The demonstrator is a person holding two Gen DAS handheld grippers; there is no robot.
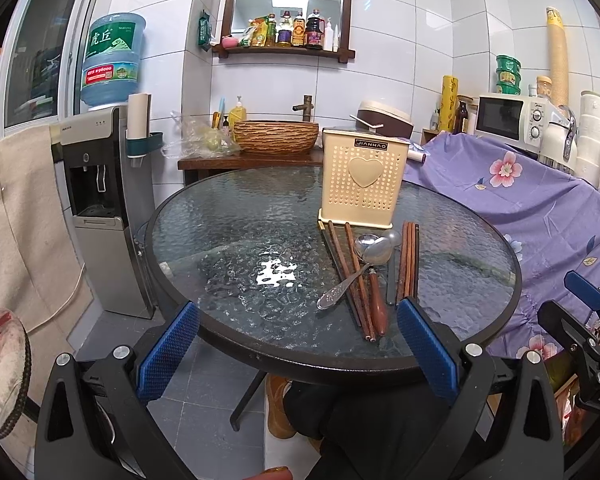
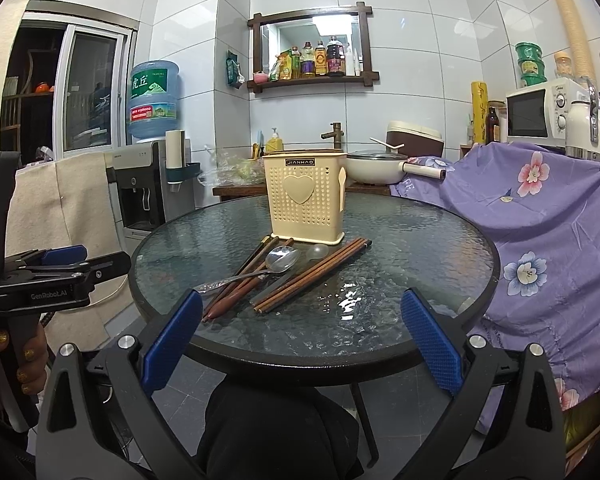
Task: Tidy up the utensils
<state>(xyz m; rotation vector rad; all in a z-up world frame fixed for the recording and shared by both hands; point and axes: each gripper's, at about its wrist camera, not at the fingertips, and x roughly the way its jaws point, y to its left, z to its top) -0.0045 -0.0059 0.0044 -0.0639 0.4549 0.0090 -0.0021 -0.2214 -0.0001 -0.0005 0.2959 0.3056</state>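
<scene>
A cream perforated utensil holder (image 1: 362, 184) (image 2: 306, 202) stands upright on the round glass table (image 1: 236, 240) (image 2: 400, 240). In front of it lies a loose pile: brown chopsticks (image 1: 408, 260) (image 2: 312, 276), a metal spoon (image 1: 370, 250) (image 2: 278, 260), a wooden-handled utensil (image 1: 377, 300) (image 2: 228, 300) and a clear plastic spoon (image 1: 392, 240) (image 2: 318, 251). My left gripper (image 1: 298, 344) is open and empty at the table's near edge, left of the pile. My right gripper (image 2: 302, 344) is open and empty at the near edge, just short of the pile.
A purple flowered cloth (image 1: 520, 200) (image 2: 540, 220) covers furniture right of the table. A water dispenser (image 1: 100, 200) (image 2: 140, 188) stands left. Behind are a wooden counter with a basin (image 1: 276, 136), a rice cooker (image 2: 414, 136) and a microwave (image 2: 540, 108).
</scene>
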